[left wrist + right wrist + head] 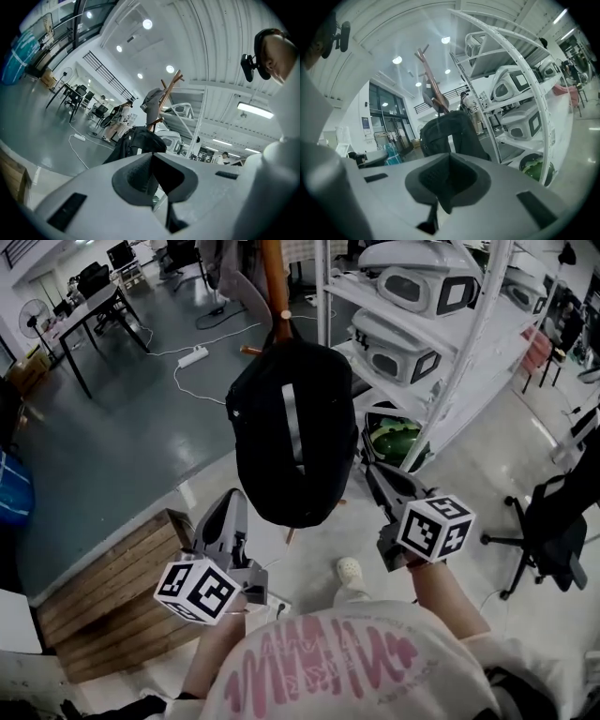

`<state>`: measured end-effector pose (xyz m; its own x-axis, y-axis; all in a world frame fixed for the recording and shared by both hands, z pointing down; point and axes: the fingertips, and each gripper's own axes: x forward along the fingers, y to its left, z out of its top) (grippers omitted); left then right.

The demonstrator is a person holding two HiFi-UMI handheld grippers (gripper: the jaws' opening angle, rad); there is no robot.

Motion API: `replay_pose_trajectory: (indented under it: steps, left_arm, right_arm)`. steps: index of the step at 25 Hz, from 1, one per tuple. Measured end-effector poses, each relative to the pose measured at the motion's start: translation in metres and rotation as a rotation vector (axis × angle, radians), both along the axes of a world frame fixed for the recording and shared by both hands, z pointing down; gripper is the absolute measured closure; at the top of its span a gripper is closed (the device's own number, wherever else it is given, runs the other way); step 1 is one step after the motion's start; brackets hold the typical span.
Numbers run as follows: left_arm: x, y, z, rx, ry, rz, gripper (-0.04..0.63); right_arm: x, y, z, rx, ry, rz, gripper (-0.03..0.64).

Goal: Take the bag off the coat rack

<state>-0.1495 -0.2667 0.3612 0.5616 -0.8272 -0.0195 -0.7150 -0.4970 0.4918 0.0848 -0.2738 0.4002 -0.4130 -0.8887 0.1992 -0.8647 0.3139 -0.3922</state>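
A black backpack [295, 427] with a pale stripe hangs from the wooden coat rack [274, 277] in the middle of the head view. My left gripper [232, 502] is shut and empty, just below and left of the bag and apart from it. On the bag's lower right side my right gripper [370, 471] is also shut and empty, its tip close to the fabric. In the left gripper view the bag [136, 143] hangs ahead of the closed jaws [152, 157], under the rack's pegs [168, 93]. From the right gripper view the bag [445, 129] fills the space beyond the closed jaws [450, 157].
A white metal shelf [469, 343] with grey machines stands right of the rack, a green object [394, 442] at its foot. A wooden pallet [112, 592] lies at the lower left. An office chair [553, 531] is at the right; a power strip [192, 355] and its cable lie on the floor behind.
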Motion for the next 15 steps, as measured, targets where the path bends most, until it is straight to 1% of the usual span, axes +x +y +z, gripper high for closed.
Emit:
replay_pose_trajectory:
  steps: [6, 8, 11, 12, 13, 14, 15]
  left_arm:
    - [0.013, -0.047, -0.013, 0.028, -0.023, -0.085, 0.591]
    - [0.014, -0.059, -0.015, 0.033, -0.033, -0.112, 0.591]
    - [0.013, -0.075, -0.017, 0.034, -0.038, -0.164, 0.591]
    - [0.011, -0.080, -0.016, 0.032, -0.039, -0.183, 0.591]
    - [0.010, -0.085, -0.016, 0.029, -0.039, -0.201, 0.591]
    - [0.009, -0.089, -0.015, 0.026, -0.038, -0.217, 0.591]
    - [0.008, -0.092, -0.015, 0.023, -0.035, -0.231, 0.591]
  right_arm:
    - [0.015, -0.066, -0.024, 0.031, -0.024, -0.082, 0.612]
    - [0.019, -0.087, -0.036, 0.059, -0.036, -0.108, 0.612]
    - [0.027, -0.115, -0.058, 0.130, -0.054, -0.133, 0.611]
    - [0.030, -0.124, -0.065, 0.150, -0.063, -0.142, 0.539]
    - [0.032, -0.132, -0.070, 0.164, -0.073, -0.155, 0.452]
    - [0.032, -0.139, -0.073, 0.173, -0.082, -0.172, 0.406]
    - [0.032, -0.145, -0.075, 0.179, -0.089, -0.192, 0.383]
